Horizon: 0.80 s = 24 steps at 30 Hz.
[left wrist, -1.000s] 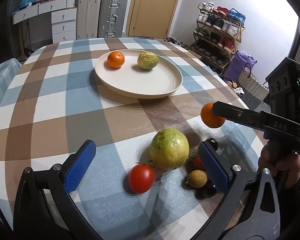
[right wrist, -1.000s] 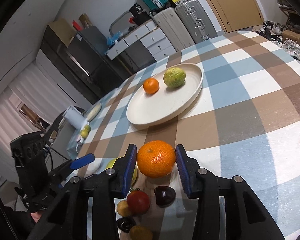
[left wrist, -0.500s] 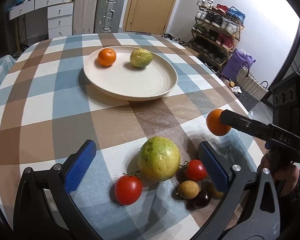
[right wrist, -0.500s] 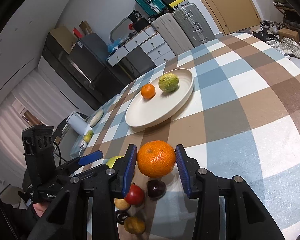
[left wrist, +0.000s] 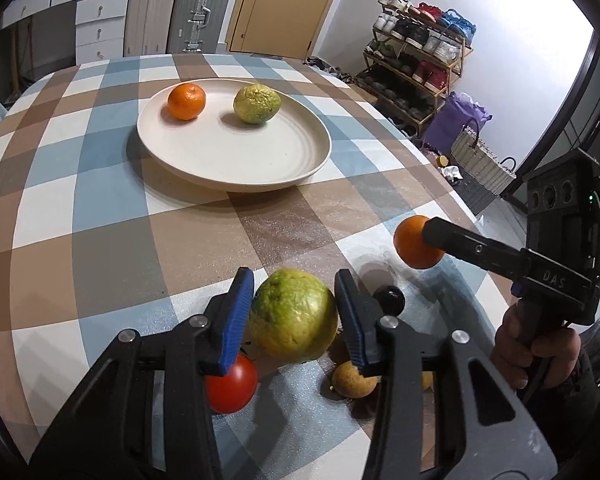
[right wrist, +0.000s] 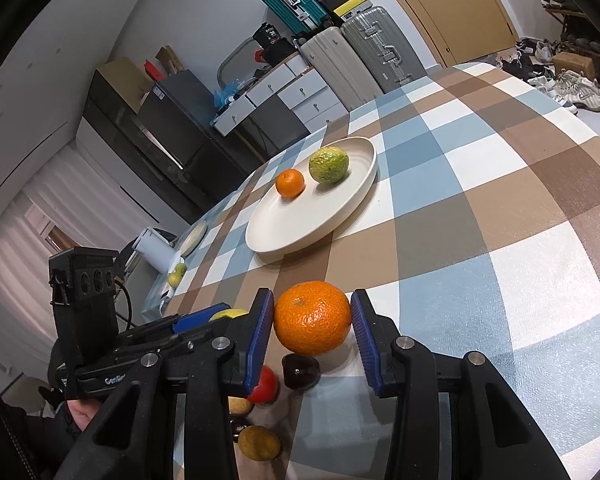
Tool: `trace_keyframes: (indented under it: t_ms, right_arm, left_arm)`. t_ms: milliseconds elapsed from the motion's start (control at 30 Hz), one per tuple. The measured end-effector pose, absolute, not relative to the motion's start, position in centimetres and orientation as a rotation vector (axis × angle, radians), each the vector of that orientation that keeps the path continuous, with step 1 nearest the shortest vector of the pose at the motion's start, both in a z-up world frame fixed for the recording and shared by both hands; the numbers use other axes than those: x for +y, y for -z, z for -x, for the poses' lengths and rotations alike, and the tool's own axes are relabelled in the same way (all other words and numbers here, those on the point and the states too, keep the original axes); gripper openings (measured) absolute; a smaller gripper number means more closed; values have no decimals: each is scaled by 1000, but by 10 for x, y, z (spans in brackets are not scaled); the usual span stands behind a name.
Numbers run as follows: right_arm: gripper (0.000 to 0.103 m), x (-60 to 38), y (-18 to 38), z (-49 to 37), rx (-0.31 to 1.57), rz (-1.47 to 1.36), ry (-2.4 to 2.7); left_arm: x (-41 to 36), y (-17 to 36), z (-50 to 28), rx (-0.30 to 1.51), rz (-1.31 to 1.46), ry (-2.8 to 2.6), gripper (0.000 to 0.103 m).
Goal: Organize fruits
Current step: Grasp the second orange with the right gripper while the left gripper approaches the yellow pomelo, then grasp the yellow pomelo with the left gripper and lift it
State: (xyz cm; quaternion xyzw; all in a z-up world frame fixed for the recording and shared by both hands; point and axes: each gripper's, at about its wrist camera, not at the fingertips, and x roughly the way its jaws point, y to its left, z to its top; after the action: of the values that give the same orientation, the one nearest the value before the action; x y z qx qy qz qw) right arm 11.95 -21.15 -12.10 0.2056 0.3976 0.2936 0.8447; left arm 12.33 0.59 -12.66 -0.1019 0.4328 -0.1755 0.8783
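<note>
Closed since earlier: left gripper [left wrist: 294, 314] now clamping green citrus [left wrist: 293, 316], lower centre
Right gripper [right wrist: 312, 330] pinching orange [right wrist: 312, 318], lower centre, lifted off checked tablecloth [right wrist: 480, 208]

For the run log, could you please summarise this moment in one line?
left gripper: shut on green fruit | right gripper: shut on orange | plate: two fruits
</note>
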Motion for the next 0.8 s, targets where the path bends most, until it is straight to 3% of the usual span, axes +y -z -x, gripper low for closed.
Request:
trace_keyframes:
  t_ms: [567, 800]
  right_arm:
    - [41, -207, 119, -119, 847, -418, -620]
    - [41, -204, 119, -121, 855, -414, -615]
  left_arm:
    - [8, 125, -120, 894, 217, 389, 37]
    - [10, 121, -120, 878, 224, 404, 30]
